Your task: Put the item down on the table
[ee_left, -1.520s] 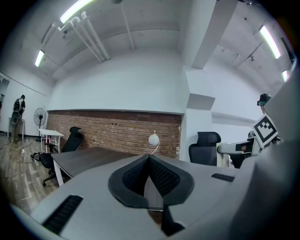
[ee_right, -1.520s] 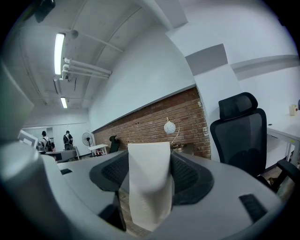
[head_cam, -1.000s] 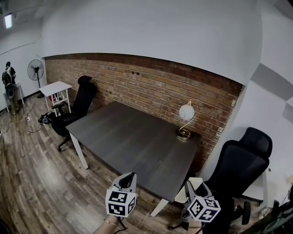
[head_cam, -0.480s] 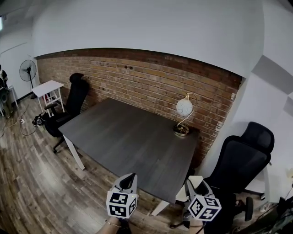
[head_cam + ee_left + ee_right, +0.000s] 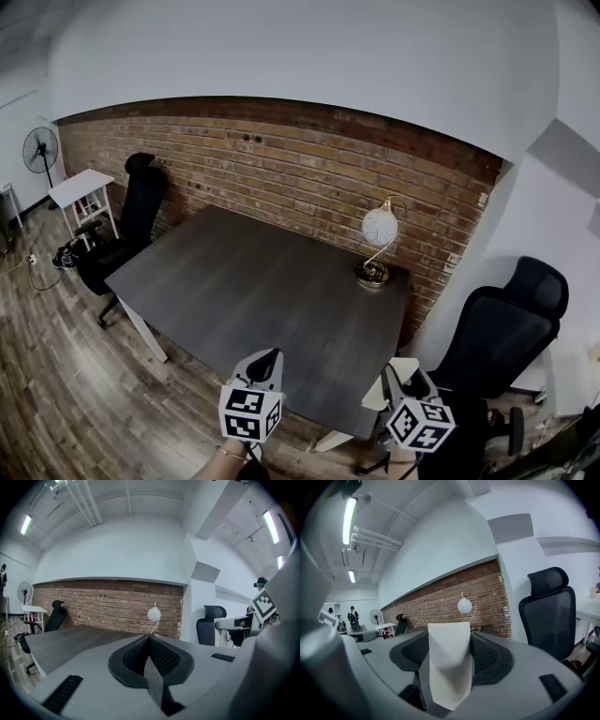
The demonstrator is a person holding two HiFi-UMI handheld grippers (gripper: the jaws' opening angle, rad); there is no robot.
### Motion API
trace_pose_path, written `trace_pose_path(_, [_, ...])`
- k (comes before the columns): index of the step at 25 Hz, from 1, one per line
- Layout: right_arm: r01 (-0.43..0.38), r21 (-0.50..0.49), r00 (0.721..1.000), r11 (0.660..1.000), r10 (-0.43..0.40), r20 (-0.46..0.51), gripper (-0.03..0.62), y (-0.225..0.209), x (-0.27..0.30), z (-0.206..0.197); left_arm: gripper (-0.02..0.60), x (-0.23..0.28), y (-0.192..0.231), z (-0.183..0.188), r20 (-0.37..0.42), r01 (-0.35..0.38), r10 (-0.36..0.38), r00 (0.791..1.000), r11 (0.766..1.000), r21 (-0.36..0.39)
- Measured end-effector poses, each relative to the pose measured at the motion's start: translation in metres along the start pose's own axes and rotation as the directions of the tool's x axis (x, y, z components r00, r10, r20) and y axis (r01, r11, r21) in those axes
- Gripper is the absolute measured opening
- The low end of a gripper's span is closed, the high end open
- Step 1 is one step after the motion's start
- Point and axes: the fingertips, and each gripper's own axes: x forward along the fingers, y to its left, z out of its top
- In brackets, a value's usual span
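The right gripper (image 5: 401, 377) is clamped on the item (image 5: 375, 396), a pale, cream-white flat piece. In the right gripper view the item (image 5: 449, 663) stands upright between the two dark pads, filling the gap and rising above the jaw tips, with its upper edge straight. In the head view the item sits at the near right corner of the table (image 5: 262, 281), held in the air rather than lying on the top; whether it is over the top or just off the edge cannot be told. The left gripper (image 5: 267, 356) hangs at the table's near edge, well apart from the right one. The left gripper view shows its jaws pressed together with nothing between them (image 5: 149, 639). The dark grey tabletop is bare except for a lamp (image 5: 380, 230) with a white globe and a brass base, standing at the far right corner against the brick wall (image 5: 281, 159). A black chair (image 5: 502, 328) stands to the right of the table, just beyond the right gripper. Another chair (image 5: 131, 202) stands at the table's far left end, with a white stand (image 5: 80, 187) and a fan (image 5: 39, 145) beyond it.
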Motion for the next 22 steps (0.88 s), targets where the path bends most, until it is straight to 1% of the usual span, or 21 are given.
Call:
trace_pose_path(7, [0.063, 0.024, 0.998, 0.998, -0.063, 0.013, 0.296, 0.010, 0.042, 0.009, 0.011, 0.043, 0.039, 0.018, 0.004, 0.038, -0.038, 0.999, 0.999, 0.013])
trace_pose_path(16, [0.118, 0.018, 0.993, 0.993, -0.118, 0.012, 0.296, 0.027, 0.090, 0.019, 0.011, 0.093, 0.086, 0.025, -0.002, 0.077, -0.077, 0.997, 0.997, -0.009])
trace_pose_path(22, [0.154, 0.027, 0.988, 0.988, -0.155, 0.024, 0.296, 0.035, 0.119, 0.025, 0.011, 0.124, 0.109, 0.033, -0.001, 0.116, -0.116, 0.993, 0.993, 0.003])
